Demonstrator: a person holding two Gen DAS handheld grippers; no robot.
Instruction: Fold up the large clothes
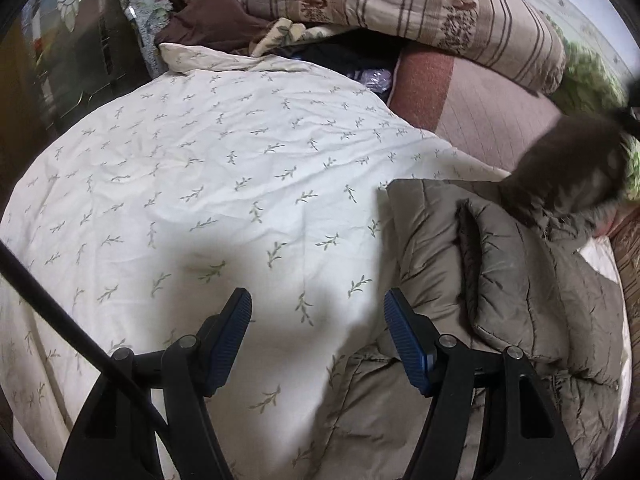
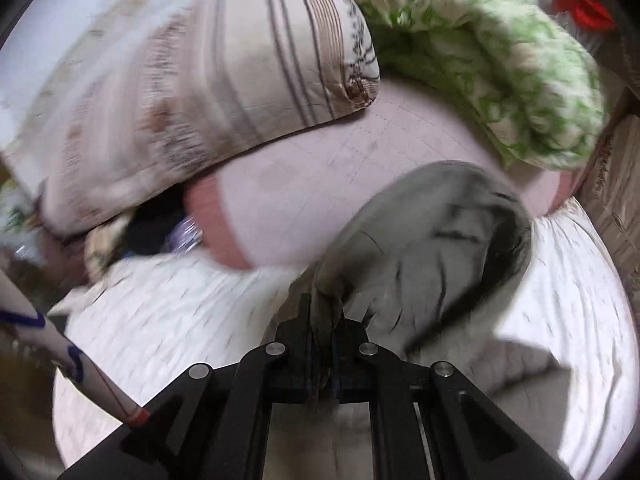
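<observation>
Spread wide under both grippers: a bed covered by a white leaf-print sheet. Heaped at the far edge, well beyond the jaws: a striped beige quilt, with a green-and-white floral quilt beside it. Lying on the sheet, just right of the left gripper: a taupe quilted coat, one padded part folded over its body. Left jaws standing partly open over bare sheet, nothing between the blue pads. Right gripper with jaws pressed together on a pinch of the coat's fabric, the blurred cloth bulging just ahead of them.
</observation>
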